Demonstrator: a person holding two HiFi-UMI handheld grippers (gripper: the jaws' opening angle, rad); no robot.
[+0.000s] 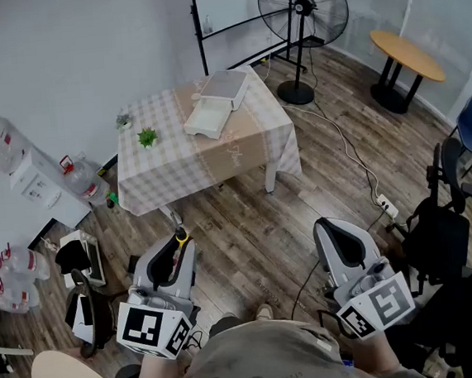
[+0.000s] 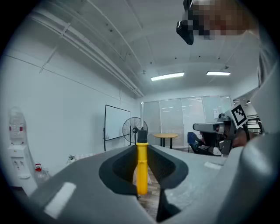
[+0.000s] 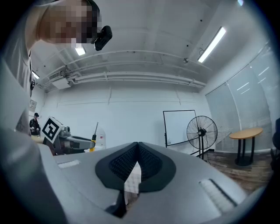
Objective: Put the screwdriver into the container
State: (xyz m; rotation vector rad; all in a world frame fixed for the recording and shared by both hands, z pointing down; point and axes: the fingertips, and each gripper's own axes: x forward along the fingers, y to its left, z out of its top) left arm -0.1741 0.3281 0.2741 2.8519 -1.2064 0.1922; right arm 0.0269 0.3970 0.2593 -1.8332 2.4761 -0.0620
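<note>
Left gripper (image 1: 180,242) grips the yellow-handled screwdriver (image 2: 142,168), whose long axis runs out along the jaws toward the table (image 1: 176,169). Right gripper (image 3: 138,148) jaws are pressed together with nothing between them. The white container (image 1: 209,117) sits on the tabletop at upper centre of the head view, well apart from both grippers, with the left one slightly nearer.
</note>
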